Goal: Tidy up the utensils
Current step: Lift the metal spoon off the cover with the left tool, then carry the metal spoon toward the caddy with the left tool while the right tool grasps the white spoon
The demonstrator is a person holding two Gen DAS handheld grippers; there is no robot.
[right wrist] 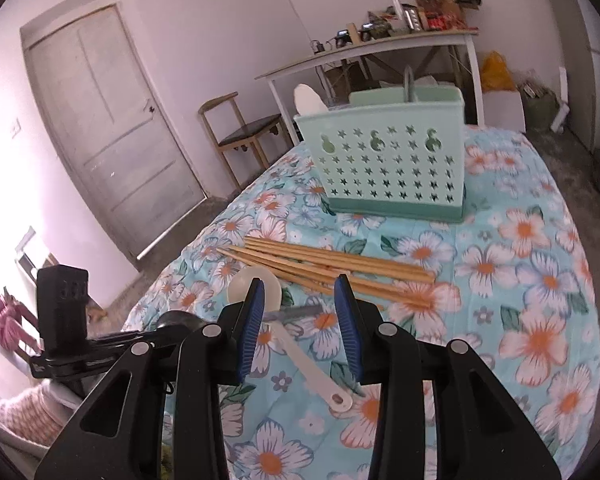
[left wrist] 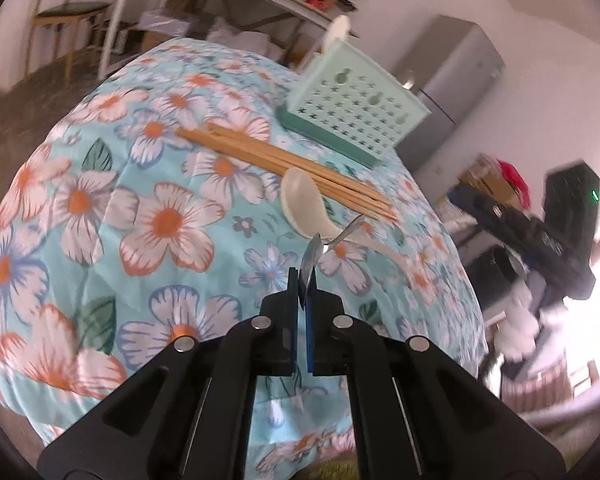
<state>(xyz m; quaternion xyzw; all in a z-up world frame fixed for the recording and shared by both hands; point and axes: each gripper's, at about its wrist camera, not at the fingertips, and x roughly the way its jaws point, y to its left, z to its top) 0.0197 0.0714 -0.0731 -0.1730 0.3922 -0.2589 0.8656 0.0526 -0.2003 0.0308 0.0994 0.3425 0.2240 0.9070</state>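
My left gripper (left wrist: 303,280) is shut on the bowl of a metal spoon (left wrist: 314,254), which is lifted a little above the floral tablecloth (left wrist: 160,220); its handle points away to the right. Just beyond it lies a white ceramic spoon (left wrist: 300,196) beside a bundle of wooden chopsticks (left wrist: 284,164). A mint-green perforated utensil caddy (left wrist: 352,108) stands behind them. In the right wrist view my right gripper (right wrist: 300,284) hangs open over the white spoon (right wrist: 300,356), nothing pressed between its pads. The metal spoon (right wrist: 296,313) shows between its fingers, farther off. The chopsticks (right wrist: 332,266) lie before the caddy (right wrist: 388,164).
The caddy holds a white spoon (right wrist: 308,98) and a metal handle (right wrist: 409,84). Behind the table stand a wooden chair (right wrist: 244,128), a white desk (right wrist: 372,46) with clutter, and a door (right wrist: 108,128). The cloth drops off at the table's rounded edges.
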